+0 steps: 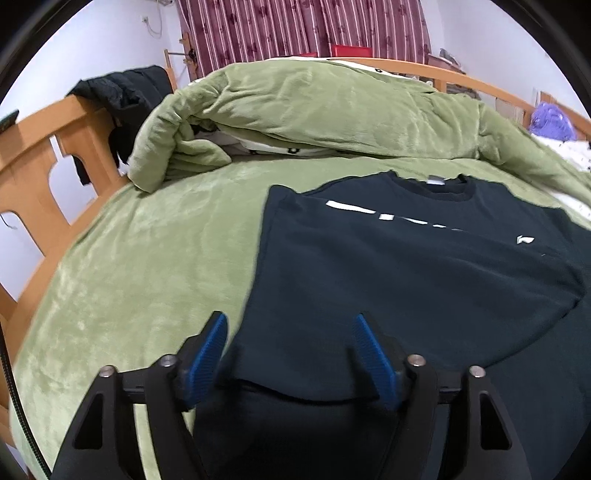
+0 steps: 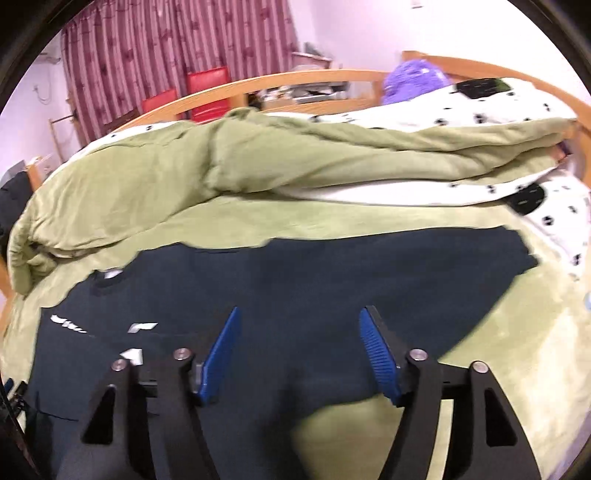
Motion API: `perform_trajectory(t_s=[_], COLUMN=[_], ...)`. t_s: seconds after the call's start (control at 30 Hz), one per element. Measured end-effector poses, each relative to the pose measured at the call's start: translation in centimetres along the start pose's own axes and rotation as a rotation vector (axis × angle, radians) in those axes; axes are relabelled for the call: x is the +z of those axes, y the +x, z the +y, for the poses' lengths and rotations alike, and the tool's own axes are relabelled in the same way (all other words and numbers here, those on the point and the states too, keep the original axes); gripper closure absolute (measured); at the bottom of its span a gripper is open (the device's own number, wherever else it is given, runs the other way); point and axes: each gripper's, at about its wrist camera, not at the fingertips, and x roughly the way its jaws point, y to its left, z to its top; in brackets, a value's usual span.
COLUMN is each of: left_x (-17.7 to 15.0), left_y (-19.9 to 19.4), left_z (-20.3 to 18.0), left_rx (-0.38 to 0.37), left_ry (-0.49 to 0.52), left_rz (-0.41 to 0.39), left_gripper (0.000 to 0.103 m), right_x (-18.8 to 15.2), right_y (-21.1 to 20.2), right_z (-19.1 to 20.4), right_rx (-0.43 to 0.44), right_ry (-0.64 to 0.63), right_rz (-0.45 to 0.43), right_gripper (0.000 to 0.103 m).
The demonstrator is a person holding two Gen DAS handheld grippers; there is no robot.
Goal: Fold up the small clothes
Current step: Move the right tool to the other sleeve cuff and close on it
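Dark T-shirt [image 1: 406,266], white chest lettering and a neck label, lying flat on the green plush blanket [image 1: 147,258] covering the bed; one side is folded inward in the left wrist view, while a sleeve reaches out toward the spotted white bedding [image 2: 480,110] in the right wrist view. Left gripper [image 1: 290,354]: blue pads spread apart above the shirt's near hem, grasping nothing. Right gripper [image 2: 299,354]: likewise released, pads wide over dark fabric, nothing between them. Bunched green duvet [image 1: 332,110] behind; wooden bed frame [image 1: 33,166] alongside; striped maroon curtain [image 1: 295,26] beyond.
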Motion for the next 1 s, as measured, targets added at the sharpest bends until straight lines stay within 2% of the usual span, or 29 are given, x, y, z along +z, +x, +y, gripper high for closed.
perform_trajectory(t_s=[0.13, 0.3, 0.43, 0.73, 0.77, 0.83, 0.87, 0.9, 1.0], left_x=[-0.1, -1.2, -2.1, -3.2, -3.2, -3.0, -3.0, -2.8, -2.5], left_y=[0.2, 0.8, 1.4, 2.4, 2.4, 2.3, 2.3, 2.3, 2.1], left_z=[-1.8, -3.8, -5.1, -8.0, -7.9, -7.6, -7.4, -7.2, -6.5], left_rx=[-0.026, -0.029, -0.074, -0.073, -0.076, -0.083, -0.082, -0.079, -0.074], left_ry=[-0.007, -0.023, -0.064, -0.008, -0.011, -0.026, -0.032, -0.040, -0.051], left_rz=[0.025, 0.062, 0.076, 0.078, 0.078, 0.078, 0.077, 0.078, 0.075], left_gripper=[0.025, 0.025, 0.025, 0.025, 0.025, 0.025, 0.025, 0.025, 0.025], right_x=[-0.8, -3.3, -4.3, -3.6, -3.3, -2.9, -2.8, -2.5, -1.6], right_y=[0.7, 3.9, 6.4, 10.5, 10.8, 11.2, 11.4, 11.7, 10.9], right_z=[-5.7, -11.9, -14.5, -17.5, -17.6, -17.6, -17.6, -17.4, -16.6], right_rx=[-0.077, -0.079, -0.028, -0.001, -0.005, -0.029, -0.044, -0.041, -0.057], right_ry=[-0.019, 0.050, 0.122, 0.204, 0.206, 0.211, 0.209, 0.194, 0.182], right_rz=[0.035, 0.102, 0.127, 0.127, 0.124, 0.111, 0.100, 0.093, 0.049], right_gripper=[0.032, 0.033, 0.037, 0.038, 0.040, 0.058, 0.084, 0.094, 0.097])
